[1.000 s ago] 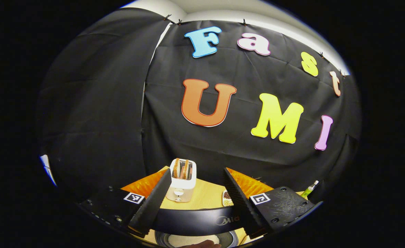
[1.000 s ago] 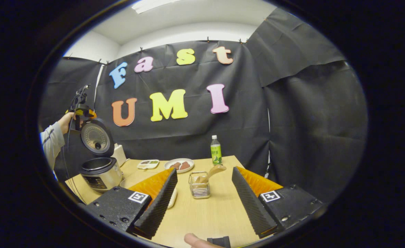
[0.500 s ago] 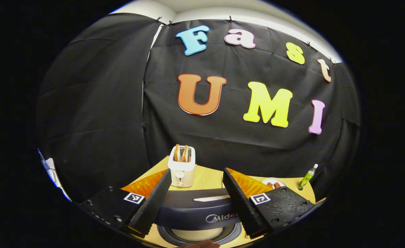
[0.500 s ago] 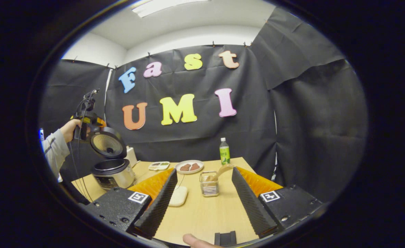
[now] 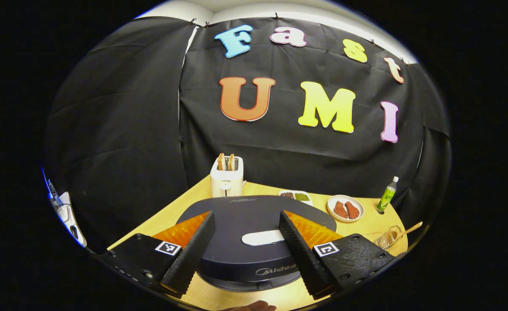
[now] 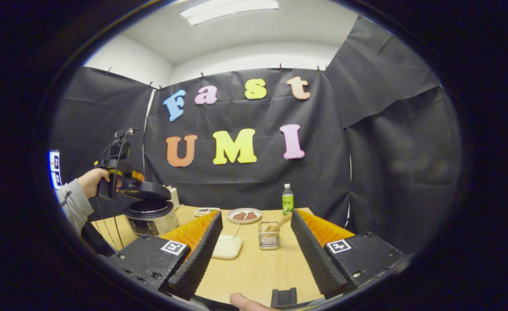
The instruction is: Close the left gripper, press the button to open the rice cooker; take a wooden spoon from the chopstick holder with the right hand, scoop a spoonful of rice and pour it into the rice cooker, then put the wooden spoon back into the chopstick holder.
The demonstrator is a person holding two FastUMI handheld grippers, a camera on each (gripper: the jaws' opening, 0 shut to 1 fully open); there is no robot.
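With both tools [image 5: 246, 242] [image 6: 254, 242] held wide, the rice cooker [image 6: 150, 211] at the surface's left is seen nearly shut, and the wooden spoon [image 6: 279, 223] is left in its holder [image 6: 269, 236].

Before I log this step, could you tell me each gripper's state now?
Left gripper: open, above the rice cooker lid.
Right gripper: open, holding nothing.

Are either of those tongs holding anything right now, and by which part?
Nothing is held. The right tongs gape over the table. The left tongs stand open above the rice cooker's lid, fingers apart.
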